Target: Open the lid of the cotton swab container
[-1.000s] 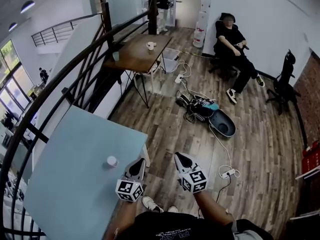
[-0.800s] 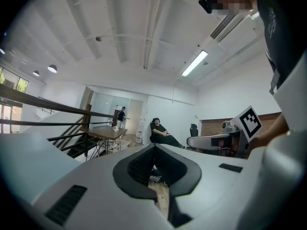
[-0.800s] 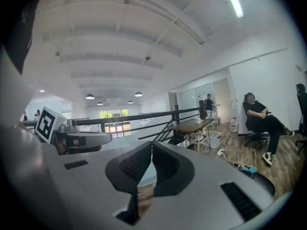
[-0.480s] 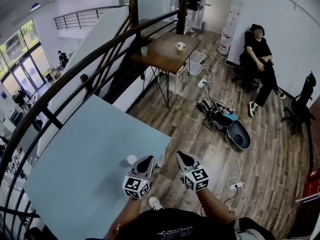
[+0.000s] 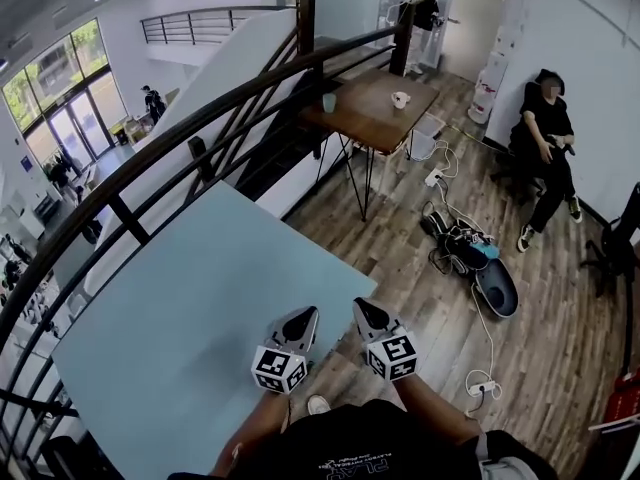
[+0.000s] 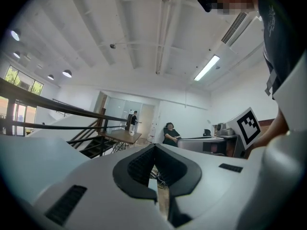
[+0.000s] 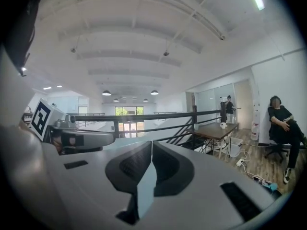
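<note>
1. The left claw (image 5: pixel 301 322) is shut with nothing between its jaws; its own view shows the dark pads meeting on empty air; the right claw (image 5: pixel 364 316) is likewise shut and empty.
2. Both claws hang close side by side at the near right edge of the pale blue bench (image 5: pixel 170 308).
3. A second ago the small white round cotton swab container stood on the bench, left of the left claw; half a second ago it sat right at that claw's tip; now no view shows it; it is probably hidden behind the left claw, though I cannot tell.
4. The lid looks untouched so far; this reads as the approach; a claw must open before any grip.
</note>
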A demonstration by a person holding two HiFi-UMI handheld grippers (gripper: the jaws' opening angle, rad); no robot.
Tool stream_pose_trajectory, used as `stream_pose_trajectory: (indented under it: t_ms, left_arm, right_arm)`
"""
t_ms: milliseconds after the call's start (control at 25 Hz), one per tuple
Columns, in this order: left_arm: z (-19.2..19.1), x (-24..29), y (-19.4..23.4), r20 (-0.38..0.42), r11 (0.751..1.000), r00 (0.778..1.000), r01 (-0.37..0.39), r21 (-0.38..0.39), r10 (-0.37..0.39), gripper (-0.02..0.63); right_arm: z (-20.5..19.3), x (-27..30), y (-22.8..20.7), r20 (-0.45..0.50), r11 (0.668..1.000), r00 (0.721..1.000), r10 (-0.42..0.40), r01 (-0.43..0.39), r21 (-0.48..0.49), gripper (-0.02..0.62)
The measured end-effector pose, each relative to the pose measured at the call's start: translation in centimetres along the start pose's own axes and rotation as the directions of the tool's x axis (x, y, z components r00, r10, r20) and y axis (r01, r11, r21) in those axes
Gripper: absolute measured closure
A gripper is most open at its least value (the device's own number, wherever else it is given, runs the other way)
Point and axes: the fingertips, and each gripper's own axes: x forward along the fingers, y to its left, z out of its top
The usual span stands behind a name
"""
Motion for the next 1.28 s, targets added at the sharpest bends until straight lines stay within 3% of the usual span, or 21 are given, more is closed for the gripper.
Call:
stream_pose_trajectory:
  t_ms: [400, 800, 1000, 1280]
  left_arm:
    - [1.6, -1.1, 4.0, 0.050, 0.994, 0.993, -0.107, -0.011, 0.108, 0.594]
    - [4.0, -2.3, 6.3, 0.085, 0.972, 0.968, -0.237, 0.003, 0.235, 0.594]
    - [3.7, -3.3, 7.6, 0.084, 0.942, 0.939, -0.335, -0.005, 0.334, 0.594]
    - [2.7, -5.4, 7.1, 0.071, 0.893, 0.890, -0.451, -0.012, 0.450, 0.594]
  right_arm:
    - [2.4, 3.7, 1.7, 0.032, 0.992, 0.997, 0.077, -0.074, -0.098, 0.575]
    - [4.1, 6.5, 3.2, 0.061, 0.964, 0.966, 0.250, -0.242, -0.114, 0.575]
    - [3.7, 7.1, 3.3, 0.040, 0.944, 0.950, 0.310, -0.303, -0.129, 0.575]
    - [4.7, 6.5, 4.7, 0.039, 0.895, 0.903, 0.428, -0.417, -0.161, 0.575]
